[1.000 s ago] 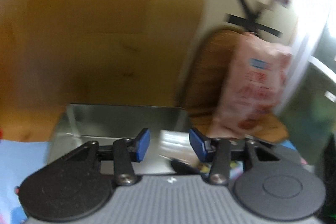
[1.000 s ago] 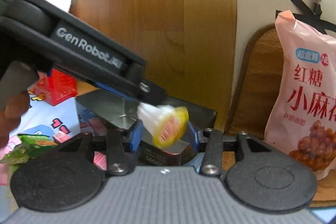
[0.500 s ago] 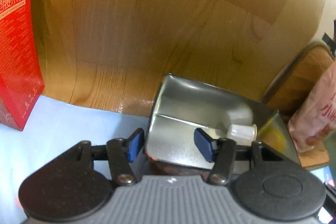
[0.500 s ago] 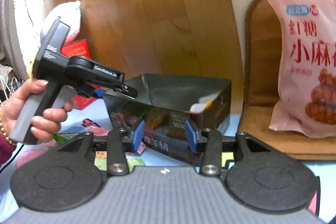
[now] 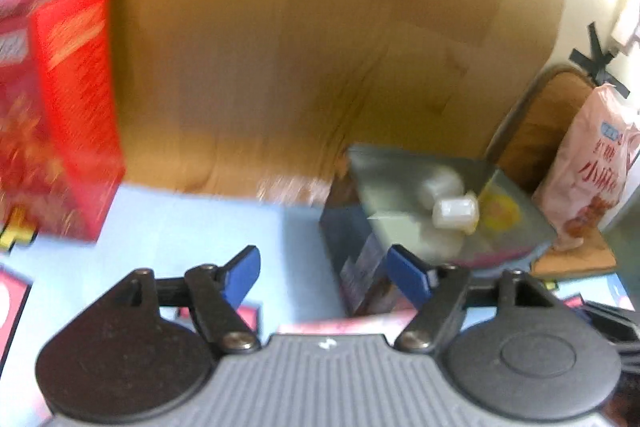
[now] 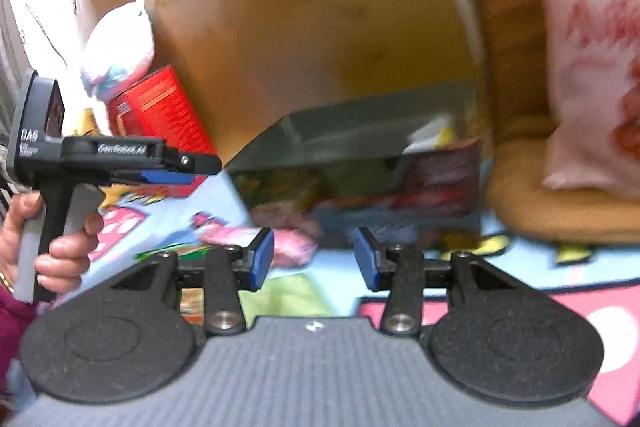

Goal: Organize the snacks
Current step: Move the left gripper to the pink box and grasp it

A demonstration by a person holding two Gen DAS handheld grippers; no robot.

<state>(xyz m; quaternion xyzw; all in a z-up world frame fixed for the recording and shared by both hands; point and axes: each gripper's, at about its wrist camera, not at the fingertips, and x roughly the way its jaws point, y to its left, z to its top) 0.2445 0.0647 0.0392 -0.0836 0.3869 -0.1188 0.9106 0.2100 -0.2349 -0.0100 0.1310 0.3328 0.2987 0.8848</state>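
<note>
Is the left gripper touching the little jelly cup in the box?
Apart. The left wrist view shows the left gripper, empty and opening, with the jelly cup beyond inside the box.

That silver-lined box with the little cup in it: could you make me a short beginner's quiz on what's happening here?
1. True or false: the jelly cup lies inside the open box.
2. What stands left of that box? A) red carton B) kettle C) bowl
3. Is anything between the fingers of the left gripper and the right gripper?

Key: 1 true. 2 A. 3 No; both are empty, and the left one's jaws are opening.
</note>
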